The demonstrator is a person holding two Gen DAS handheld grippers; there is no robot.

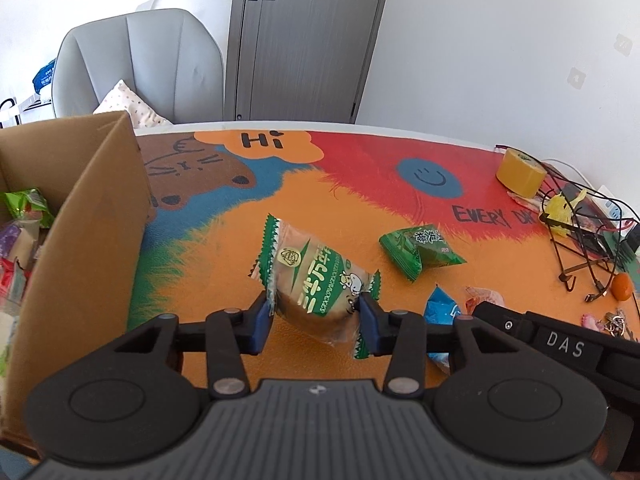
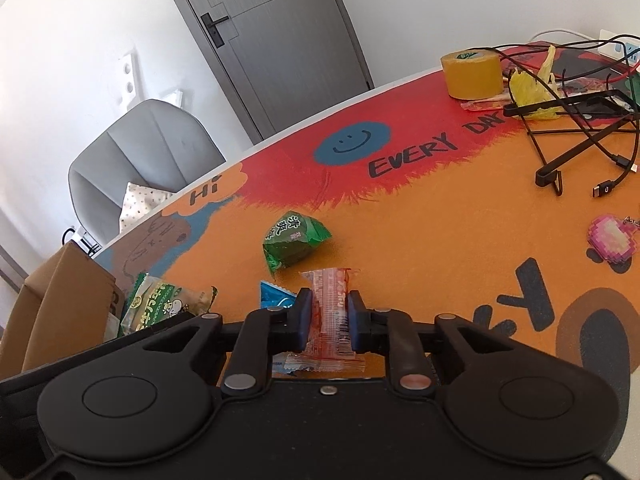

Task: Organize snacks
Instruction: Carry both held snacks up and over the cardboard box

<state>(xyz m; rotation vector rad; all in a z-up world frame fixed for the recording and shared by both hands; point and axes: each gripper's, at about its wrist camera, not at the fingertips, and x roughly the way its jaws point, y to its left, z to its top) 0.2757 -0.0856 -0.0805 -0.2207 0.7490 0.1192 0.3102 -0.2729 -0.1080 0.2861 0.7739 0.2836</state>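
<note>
A green-wrapped cake (image 1: 316,280) is pinched between the blue pads of the left gripper (image 1: 316,320), near the cardboard box (image 1: 80,216) at the desk's left edge. Whether the cake is lifted clear of the mat (image 1: 400,280) cannot be told. Other packets are seen inside the box. A red-and-white stick (image 2: 330,312) is clamped by the right gripper (image 2: 329,320), whose fingers are pressed together on it. A blue sachet (image 2: 276,298) is seen just beside the right gripper. A green pouch (image 1: 418,250) is left on the orange middle of the mat, apart from both grippers. Toward the desk's far right corner a tape roll (image 1: 520,172), tangled cables (image 2: 580,120) and a yellow bag (image 2: 528,88) are gathered. A pink charm (image 2: 612,238) is placed near the right edge.
</note>
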